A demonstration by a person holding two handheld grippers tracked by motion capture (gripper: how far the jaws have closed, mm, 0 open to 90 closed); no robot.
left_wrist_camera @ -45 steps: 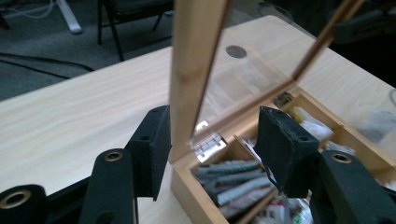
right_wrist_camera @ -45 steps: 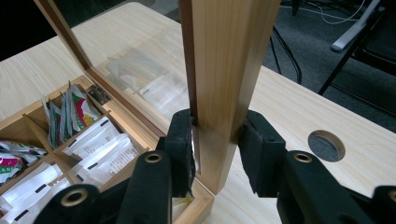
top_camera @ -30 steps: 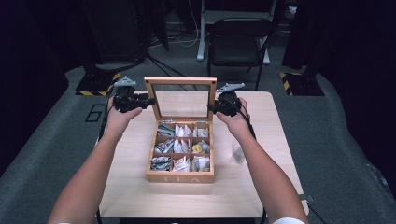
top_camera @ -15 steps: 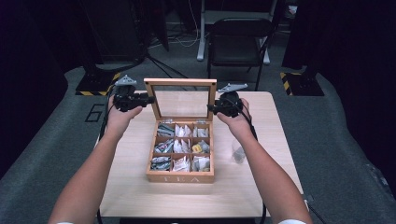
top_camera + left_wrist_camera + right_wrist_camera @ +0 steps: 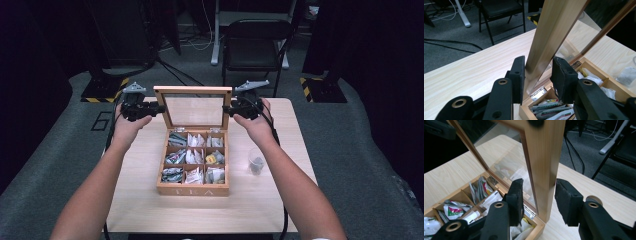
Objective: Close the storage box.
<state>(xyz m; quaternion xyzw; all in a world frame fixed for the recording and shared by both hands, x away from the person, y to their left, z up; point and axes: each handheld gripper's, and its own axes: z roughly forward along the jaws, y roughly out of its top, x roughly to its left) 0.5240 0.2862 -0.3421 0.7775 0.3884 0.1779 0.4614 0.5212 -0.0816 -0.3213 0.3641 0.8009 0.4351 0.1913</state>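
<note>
Nothing moved: both claws, left point(image 5: 159, 108) & right point(image 5: 226, 108), still slightly open astride upright lid point(image 5: 192, 91).

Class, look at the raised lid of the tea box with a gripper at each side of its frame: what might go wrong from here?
1. Both the left gripper and right gripper stand open around the lid, so it may drop shut.
2. An uneven push could twist the hinge.
3. The plastic cup beside the tea box could get knocked over.

"TEA" on wooden box point(image 5: 192, 190) front
</note>
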